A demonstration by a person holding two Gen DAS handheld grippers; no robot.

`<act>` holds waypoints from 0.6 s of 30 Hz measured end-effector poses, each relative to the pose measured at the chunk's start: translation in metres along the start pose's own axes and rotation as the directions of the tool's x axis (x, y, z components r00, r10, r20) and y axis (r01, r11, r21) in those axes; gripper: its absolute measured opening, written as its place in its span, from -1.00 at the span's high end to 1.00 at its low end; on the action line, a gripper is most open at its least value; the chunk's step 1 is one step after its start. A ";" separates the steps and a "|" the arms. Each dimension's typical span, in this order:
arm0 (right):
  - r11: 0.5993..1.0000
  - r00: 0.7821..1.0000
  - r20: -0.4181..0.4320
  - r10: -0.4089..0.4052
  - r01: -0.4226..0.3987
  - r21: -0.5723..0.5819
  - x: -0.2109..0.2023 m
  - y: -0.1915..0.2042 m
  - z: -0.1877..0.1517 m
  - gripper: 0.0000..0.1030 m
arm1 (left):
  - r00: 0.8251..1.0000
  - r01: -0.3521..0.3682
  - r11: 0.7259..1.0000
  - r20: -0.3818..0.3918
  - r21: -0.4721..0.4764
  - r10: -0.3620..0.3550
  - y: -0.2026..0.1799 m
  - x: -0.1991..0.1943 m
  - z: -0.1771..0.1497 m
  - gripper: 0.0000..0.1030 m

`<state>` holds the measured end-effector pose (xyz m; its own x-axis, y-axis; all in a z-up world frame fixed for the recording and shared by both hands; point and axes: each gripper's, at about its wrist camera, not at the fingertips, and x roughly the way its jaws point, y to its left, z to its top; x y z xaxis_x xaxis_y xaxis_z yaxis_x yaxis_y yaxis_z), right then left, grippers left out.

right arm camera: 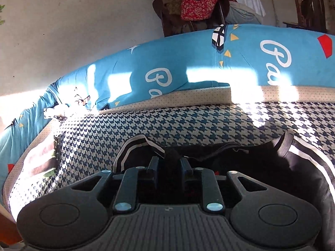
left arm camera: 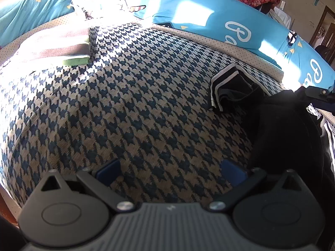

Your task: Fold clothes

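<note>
Sunlit bed, houndstooth mat [left arm camera: 136, 96]. Black striped garment [right arm camera: 261, 163] bunched at its right edge. Right gripper [right arm camera: 170, 163] pinching a fold; left gripper [left arm camera: 169, 169] wide open, empty. Best pull taut before laying flat.

Houndstooth mat [left arm camera: 134, 96] beside blue printed quilt [right arm camera: 188, 62], sunlit

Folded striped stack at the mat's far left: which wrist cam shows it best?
Left wrist. The folded striped stack sits unobstructed on the houndstooth mat, with brown, pale and green layers readable. Right wrist catches only a washed-out sliver at the left edge.
</note>
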<state>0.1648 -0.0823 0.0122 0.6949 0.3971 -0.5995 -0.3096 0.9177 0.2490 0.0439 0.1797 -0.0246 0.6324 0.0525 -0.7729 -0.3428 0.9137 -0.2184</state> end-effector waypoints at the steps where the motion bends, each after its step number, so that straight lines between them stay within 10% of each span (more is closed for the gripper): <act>1: 1.000 1.000 0.008 0.005 -0.004 -0.025 -0.006 0.003 -0.002 0.45 | 1.000 0.001 1.000 0.002 -0.003 -0.001 0.000 0.000 0.000 -1.00; 18: 0.919 0.984 -0.156 0.087 -0.139 -0.370 -0.022 0.079 -0.081 0.36 | 0.996 -0.070 0.997 0.048 -0.022 0.071 0.009 -0.006 0.005 -1.00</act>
<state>0.0726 -0.0193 -0.0168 0.5560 0.4682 -0.6868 -0.6211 0.7831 0.0311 0.0407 0.1893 -0.0191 0.6392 0.1370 -0.7567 -0.4017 0.8986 -0.1767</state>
